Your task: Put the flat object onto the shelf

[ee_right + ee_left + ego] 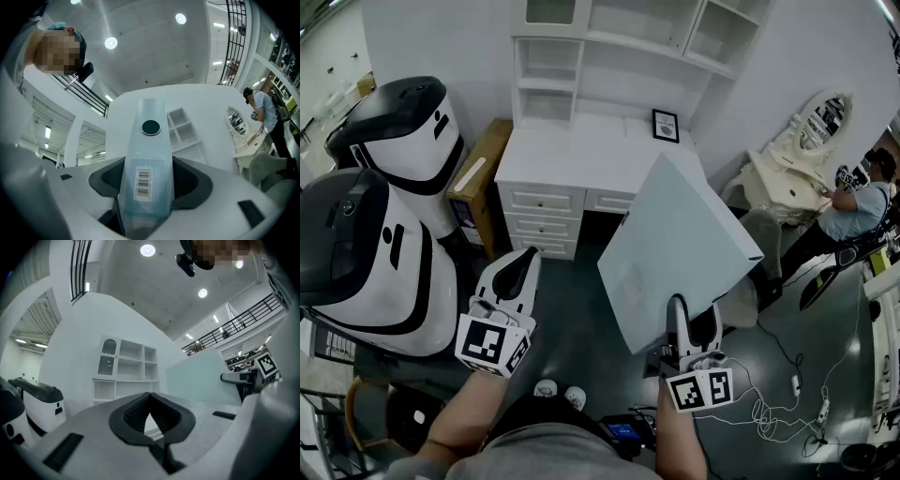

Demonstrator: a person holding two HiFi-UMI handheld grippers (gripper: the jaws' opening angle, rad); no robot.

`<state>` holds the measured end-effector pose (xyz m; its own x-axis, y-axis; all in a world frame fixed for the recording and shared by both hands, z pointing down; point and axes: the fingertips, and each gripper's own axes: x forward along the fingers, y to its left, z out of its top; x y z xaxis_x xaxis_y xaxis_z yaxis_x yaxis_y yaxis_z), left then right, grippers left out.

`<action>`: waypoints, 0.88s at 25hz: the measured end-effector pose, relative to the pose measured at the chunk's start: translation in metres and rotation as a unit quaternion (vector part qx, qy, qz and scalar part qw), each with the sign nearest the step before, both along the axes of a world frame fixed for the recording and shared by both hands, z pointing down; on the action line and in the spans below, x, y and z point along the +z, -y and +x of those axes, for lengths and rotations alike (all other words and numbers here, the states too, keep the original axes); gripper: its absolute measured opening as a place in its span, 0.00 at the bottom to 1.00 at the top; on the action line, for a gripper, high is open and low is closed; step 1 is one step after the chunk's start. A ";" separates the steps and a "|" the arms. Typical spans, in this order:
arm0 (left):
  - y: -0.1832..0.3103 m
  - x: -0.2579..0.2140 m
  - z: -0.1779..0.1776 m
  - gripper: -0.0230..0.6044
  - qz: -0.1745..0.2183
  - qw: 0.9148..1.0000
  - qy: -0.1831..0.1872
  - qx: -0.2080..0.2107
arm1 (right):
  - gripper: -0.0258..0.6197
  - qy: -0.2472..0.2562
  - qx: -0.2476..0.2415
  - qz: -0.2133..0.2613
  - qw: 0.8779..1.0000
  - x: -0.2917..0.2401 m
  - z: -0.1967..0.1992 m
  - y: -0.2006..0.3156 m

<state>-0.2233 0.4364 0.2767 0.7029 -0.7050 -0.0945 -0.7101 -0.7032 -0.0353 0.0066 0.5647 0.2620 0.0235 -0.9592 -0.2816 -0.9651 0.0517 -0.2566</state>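
Currently my right hand-held gripper (691, 323) is clamped on the lower edge of the flat object (675, 244), a pale panel tilted up ahead of it. My left hand-held gripper (514, 274), off to its left, has its jaws together, empty. Beyond both stands the white bench (581, 159), with the shelf (609, 56) above.

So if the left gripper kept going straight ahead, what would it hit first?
Probably the white desk, around its drawers. Nothing shows between it and the left gripper, though depth is unclear.
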 end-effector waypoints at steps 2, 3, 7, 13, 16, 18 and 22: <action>-0.002 0.003 0.003 0.05 -0.005 1.000 -0.002 0.002 | 0.51 0.002 -0.003 0.001 1.000 -0.001 0.000 -0.004; -0.003 0.004 0.005 0.05 -0.006 1.000 -0.002 0.002 | 0.51 0.001 -0.004 0.002 1.000 -0.002 0.001 -0.006; -0.005 0.004 0.013 0.05 -0.005 1.000 -0.002 0.001 | 0.51 -0.010 -0.007 0.009 1.000 -0.008 0.006 -0.010; -0.013 0.004 0.027 0.05 0.000 1.000 -0.002 0.000 | 0.51 -0.030 -0.013 0.018 0.999 -0.014 0.015 -0.018; -0.019 0.008 0.033 0.05 -0.003 1.000 -0.003 -0.002 | 0.51 -0.023 -0.022 0.022 0.999 -0.014 0.019 -0.022; -0.023 0.011 0.037 0.05 -0.005 1.000 -0.003 -0.002 | 0.51 -0.008 -0.033 0.026 0.999 -0.014 0.023 -0.025; -0.031 0.014 0.047 0.05 -0.005 1.000 -0.003 -0.006 | 0.51 0.022 -0.047 0.034 0.998 -0.012 0.032 -0.030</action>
